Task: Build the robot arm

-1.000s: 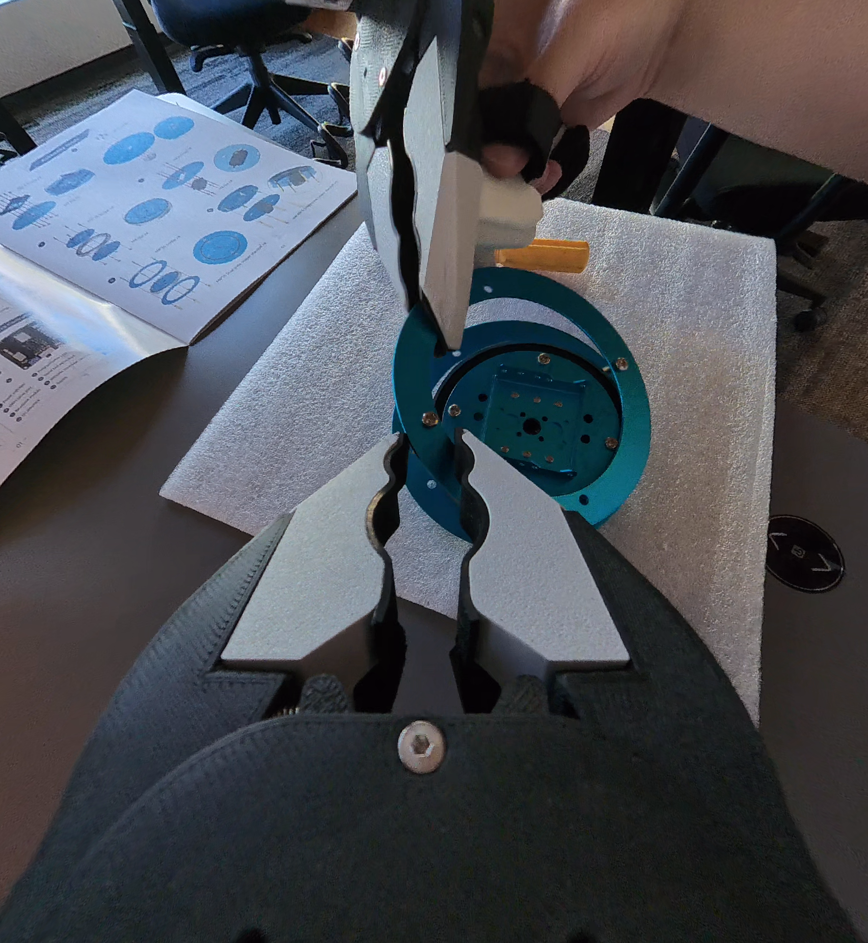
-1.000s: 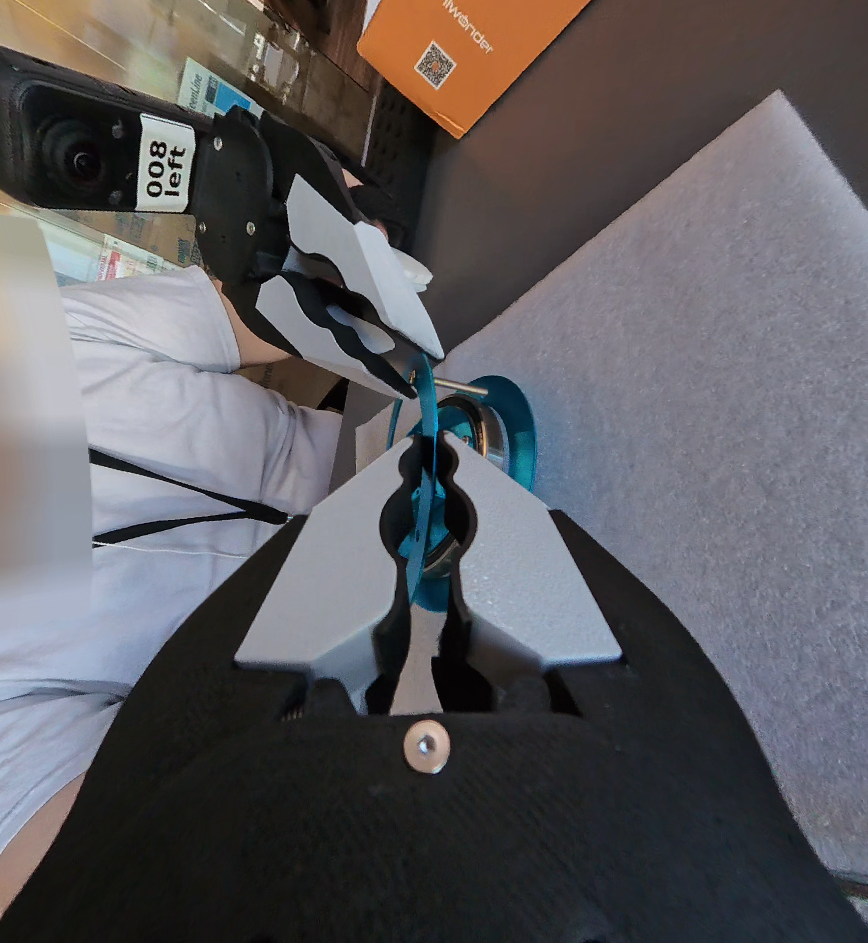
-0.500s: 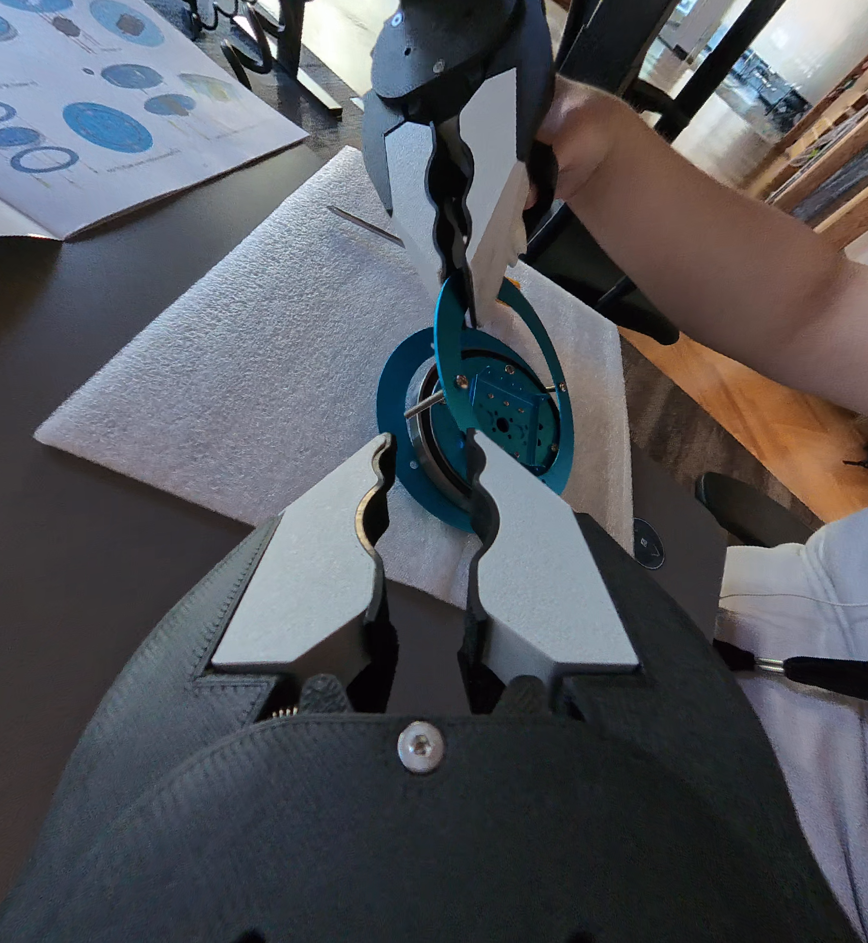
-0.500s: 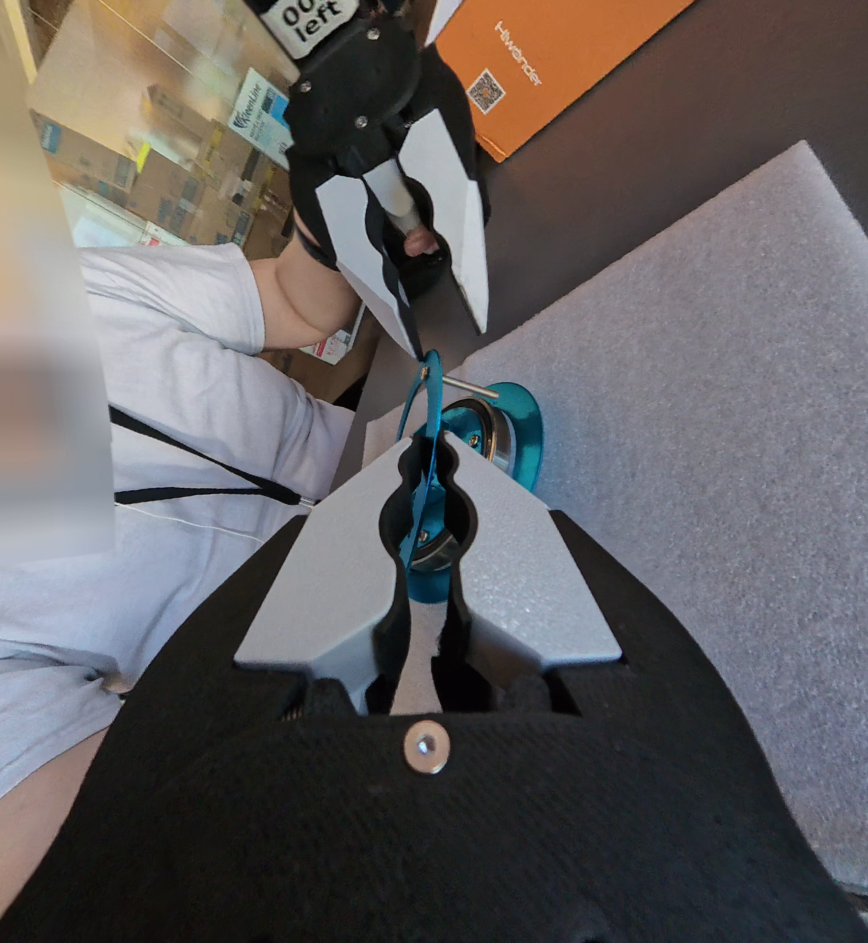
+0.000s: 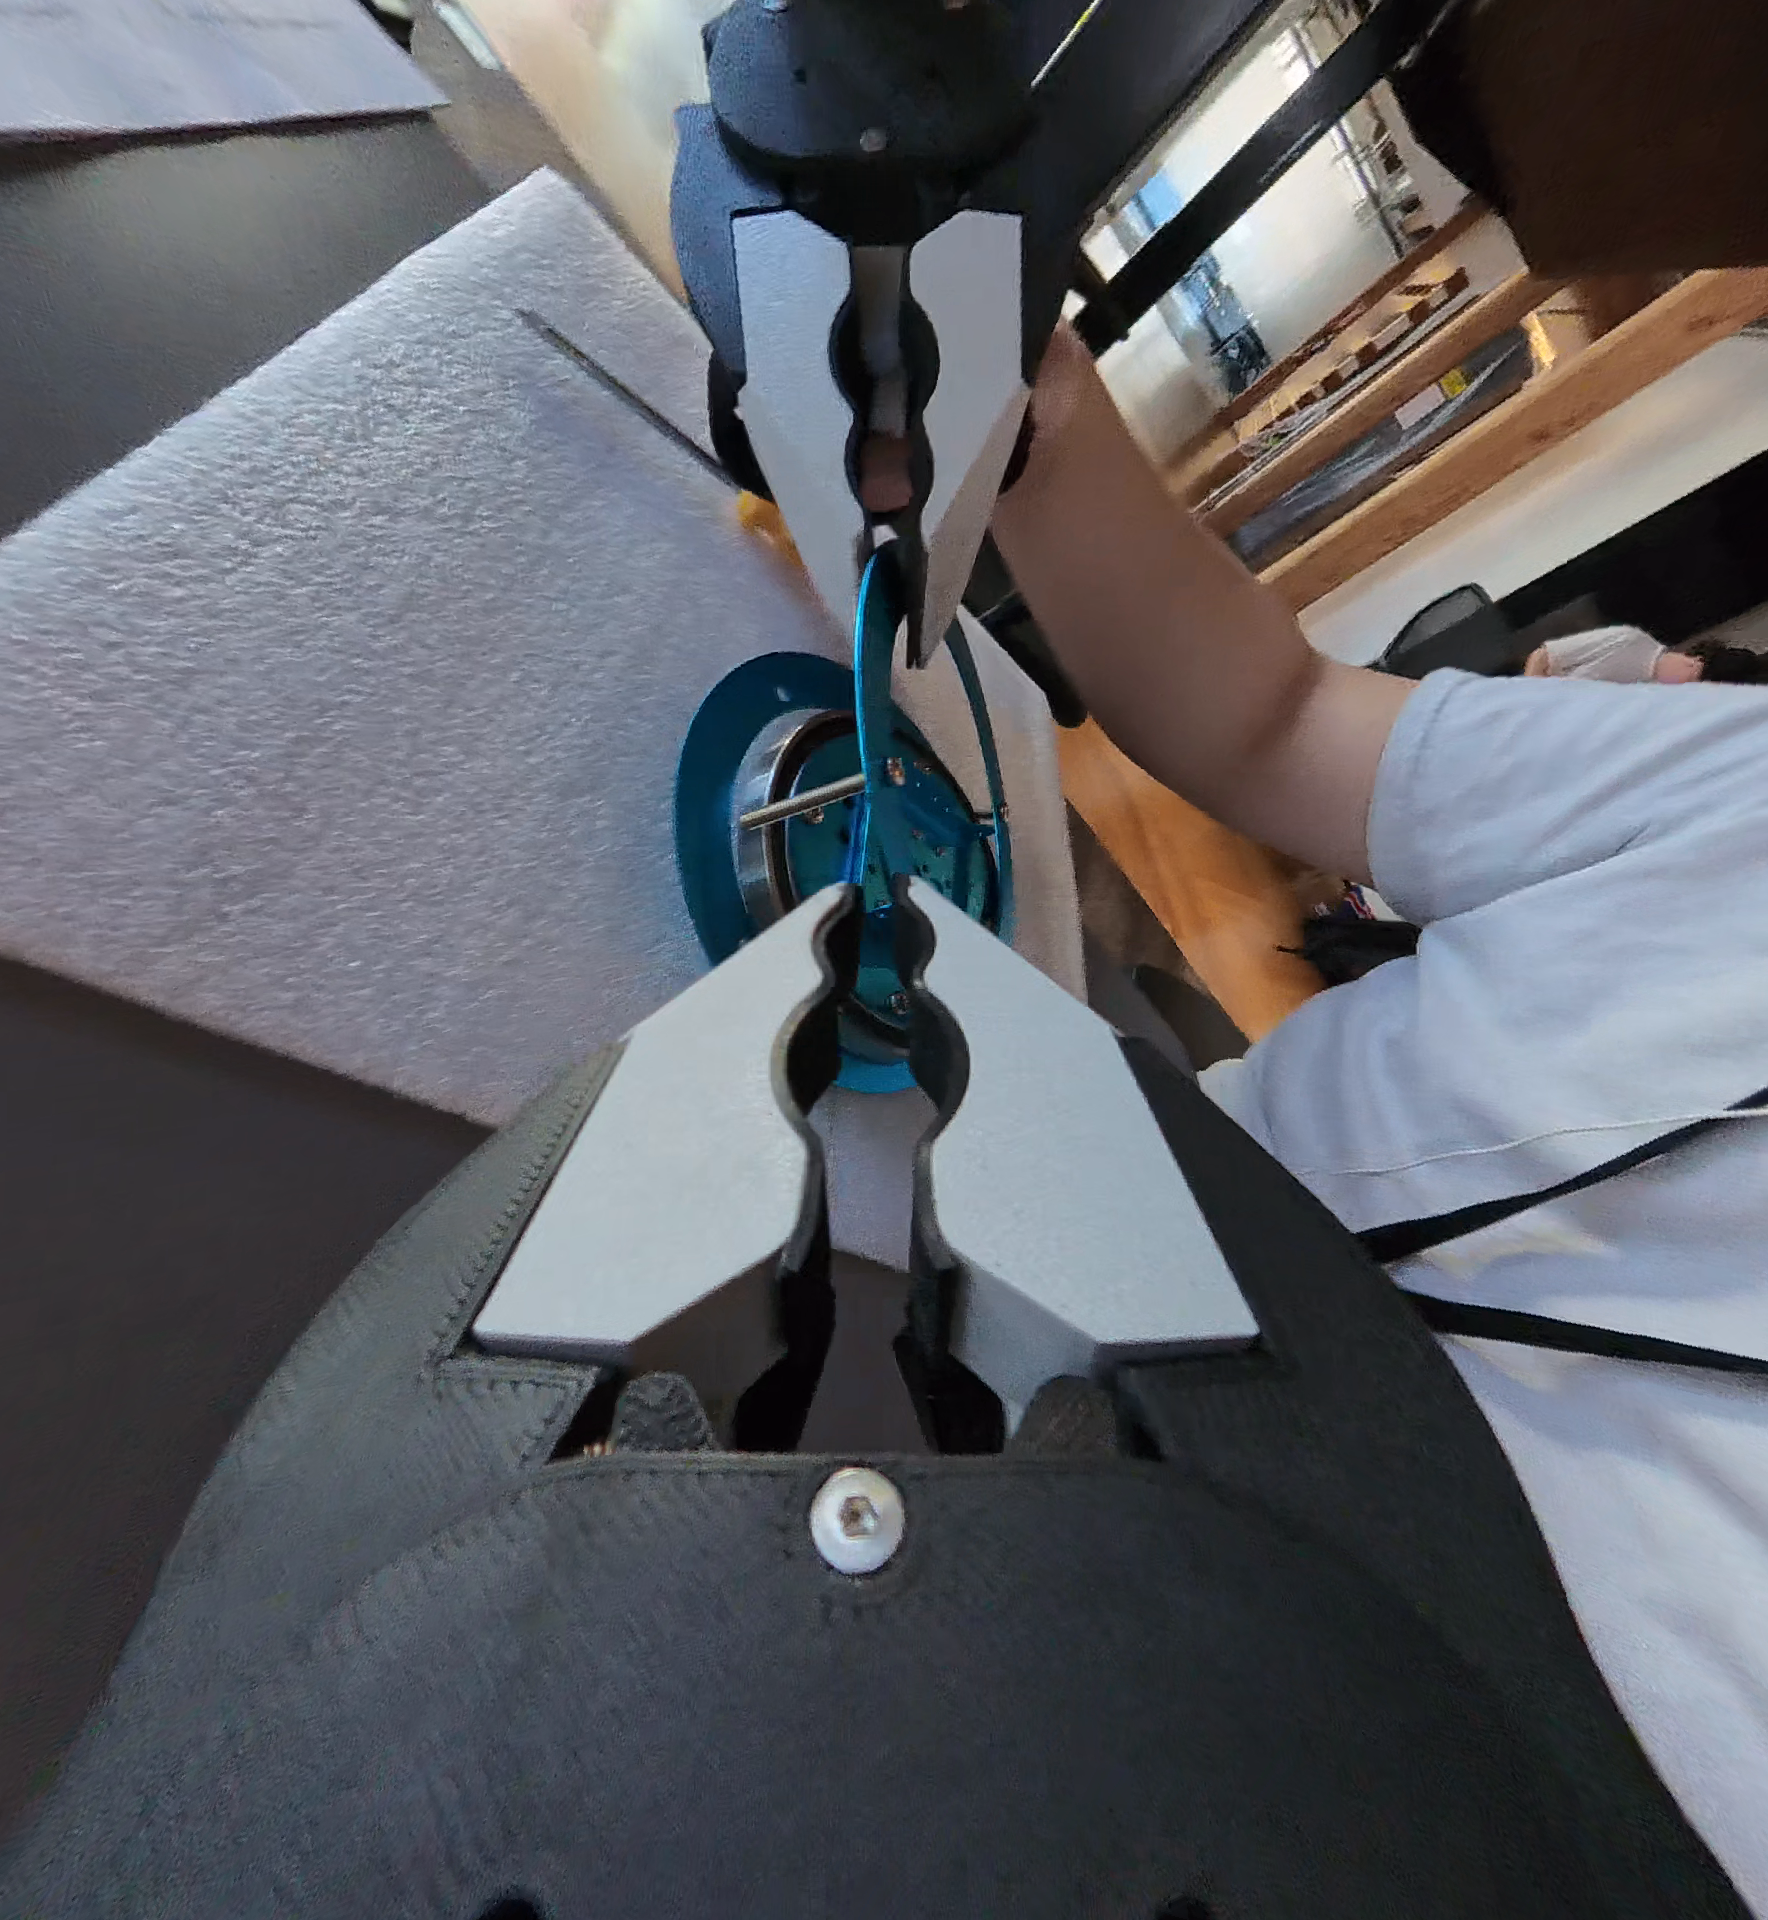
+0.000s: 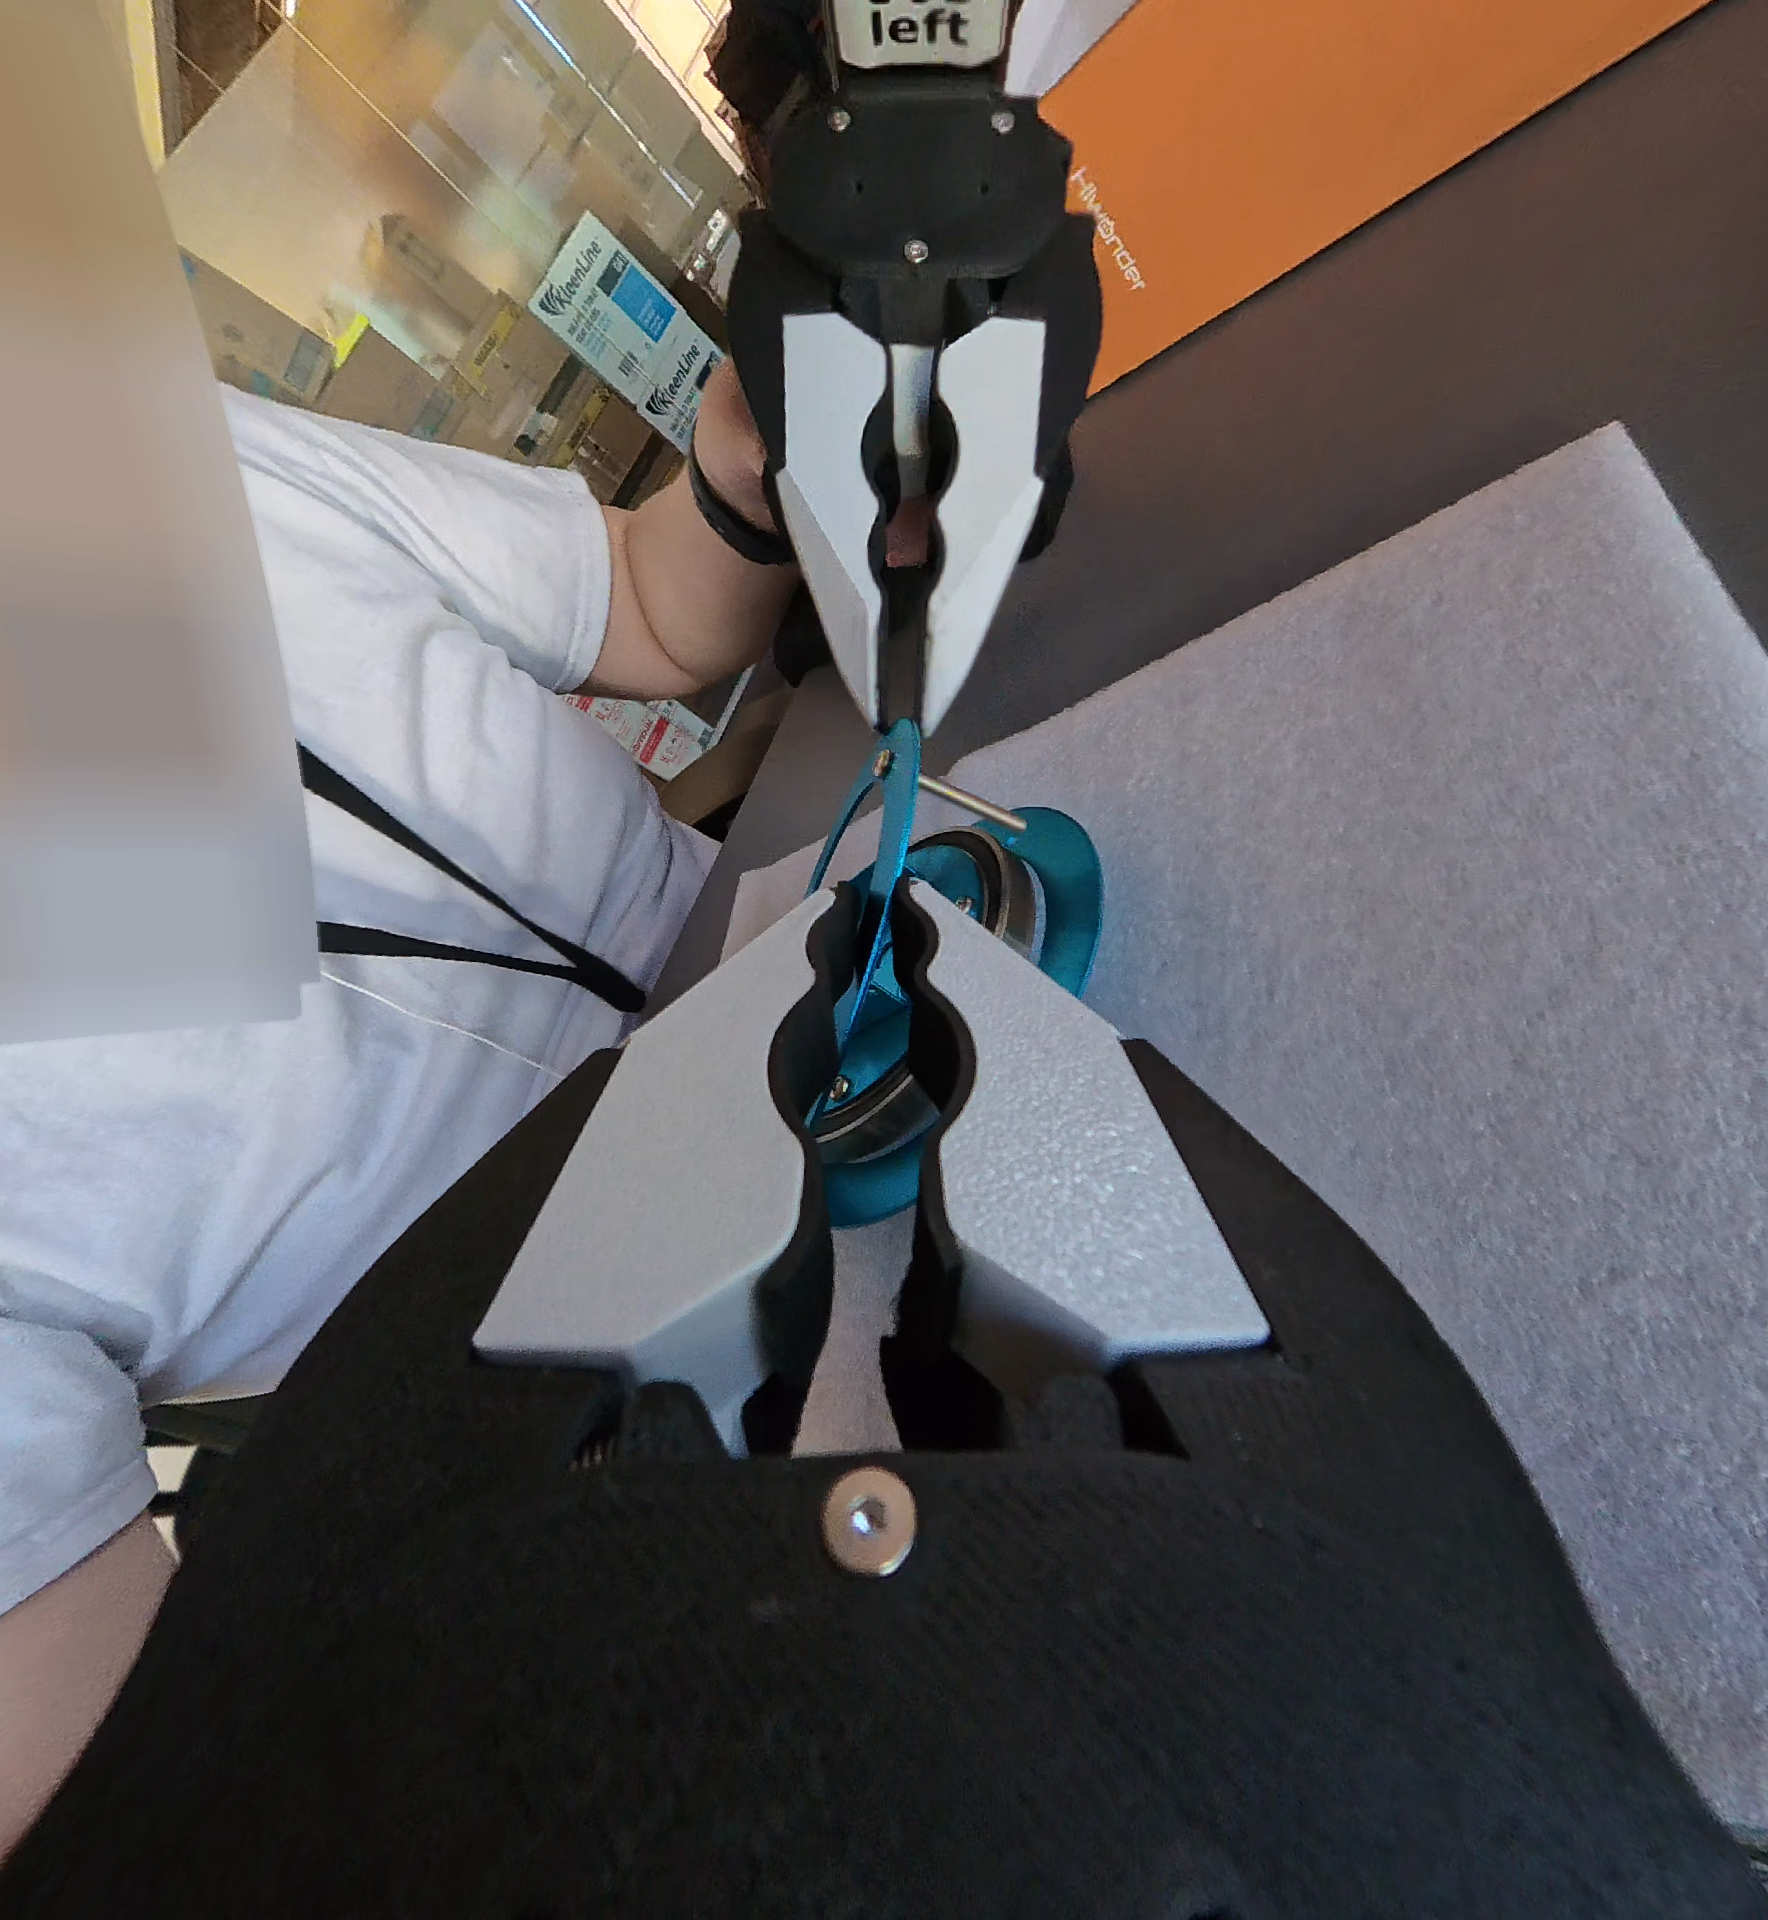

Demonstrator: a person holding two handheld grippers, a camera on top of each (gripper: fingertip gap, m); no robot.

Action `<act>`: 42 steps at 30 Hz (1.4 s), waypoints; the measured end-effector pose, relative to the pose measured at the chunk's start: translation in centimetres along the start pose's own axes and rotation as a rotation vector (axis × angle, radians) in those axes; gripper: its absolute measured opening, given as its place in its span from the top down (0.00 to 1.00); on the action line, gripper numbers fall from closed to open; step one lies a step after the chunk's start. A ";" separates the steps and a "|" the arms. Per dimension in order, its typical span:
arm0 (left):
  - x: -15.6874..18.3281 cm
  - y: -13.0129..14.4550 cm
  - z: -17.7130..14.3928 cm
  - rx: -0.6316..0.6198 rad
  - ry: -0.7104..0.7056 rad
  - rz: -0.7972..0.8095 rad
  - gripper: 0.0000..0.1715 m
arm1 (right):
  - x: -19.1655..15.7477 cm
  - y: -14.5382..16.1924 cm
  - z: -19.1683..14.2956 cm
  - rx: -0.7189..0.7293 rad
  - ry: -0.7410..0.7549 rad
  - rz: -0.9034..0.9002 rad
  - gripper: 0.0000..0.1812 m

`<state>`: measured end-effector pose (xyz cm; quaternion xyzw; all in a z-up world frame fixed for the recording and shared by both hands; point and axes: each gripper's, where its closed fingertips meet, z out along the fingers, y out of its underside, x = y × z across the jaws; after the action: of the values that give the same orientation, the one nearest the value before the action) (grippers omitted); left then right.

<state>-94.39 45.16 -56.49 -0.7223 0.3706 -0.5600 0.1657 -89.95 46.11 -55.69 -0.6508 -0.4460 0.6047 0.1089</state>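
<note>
Teal ring [image 5: 872,665] pinched edge-on at opposite rims by left gripper [image 5: 875,899] and right gripper [image 6: 875,899] | risk: thin rim slips, drops onto foam [image 5: 340,644]

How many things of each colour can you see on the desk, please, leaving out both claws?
Blue: 1, the metal ring-and-disc assembly
White: 1, the foam sheet
Orange: 1, the flat box
Total: 3
</note>
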 end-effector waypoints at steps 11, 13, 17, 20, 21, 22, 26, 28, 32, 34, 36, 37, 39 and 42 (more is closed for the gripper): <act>-3.6 0.1 -1.6 -0.012 -0.299 0.150 0.78 | -0.4 -0.3 -0.8 0.057 -0.046 -0.006 0.99; -3.2 0.8 -1.2 -0.031 -0.223 0.087 0.75 | -0.2 -0.1 -0.7 0.038 -0.044 -0.001 0.98; -2.2 1.8 -0.8 -0.071 -0.165 0.062 0.80 | -0.2 0.0 -0.3 0.014 -0.060 0.004 0.98; -2.2 2.7 -0.9 -0.133 -0.185 0.053 0.91 | -0.3 -0.1 0.0 -0.013 -0.076 0.000 0.98; -2.3 2.7 -0.9 -0.141 -0.191 0.037 0.96 | -0.3 -0.1 0.1 -0.024 -0.083 -0.001 0.98; -2.6 2.6 -0.9 -0.136 -0.191 0.011 1.00 | -0.4 -0.1 0.1 -0.033 -0.088 -0.003 0.98; -2.3 2.3 0.1 -0.139 -0.122 -0.076 1.00 | -0.5 -0.2 0.5 -0.063 -0.107 -0.002 0.99; -2.3 1.8 0.3 -0.132 -0.117 -0.081 1.00 | -0.6 -0.2 0.6 -0.080 -0.107 -0.003 0.99; -2.5 1.2 0.8 -0.146 -0.110 -0.099 0.97 | -0.6 -0.2 0.7 -0.090 -0.110 -0.003 0.99; -2.5 1.3 1.1 -0.150 -0.100 -0.112 0.96 | -0.6 -0.2 0.6 -0.088 -0.112 -0.005 0.99; -2.9 1.6 1.3 -0.160 -0.120 -0.129 0.93 | -0.5 -0.2 0.6 -0.085 -0.113 -0.002 0.99; -2.9 1.8 1.4 -0.167 -0.117 -0.138 0.92 | -0.5 -0.2 0.5 -0.083 -0.115 -0.001 0.99; -2.6 2.2 1.7 -0.172 -0.089 -0.155 0.93 | -0.4 -0.1 0.5 -0.082 -0.119 0.003 0.98; -2.2 2.6 1.8 -0.183 -0.053 -0.176 0.95 | -0.5 -0.1 0.5 -0.084 -0.129 0.004 0.99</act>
<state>-93.84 44.70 -60.30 -0.7787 0.3509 -0.5167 0.0592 -90.36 45.64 -55.43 -0.6156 -0.4756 0.6263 0.0514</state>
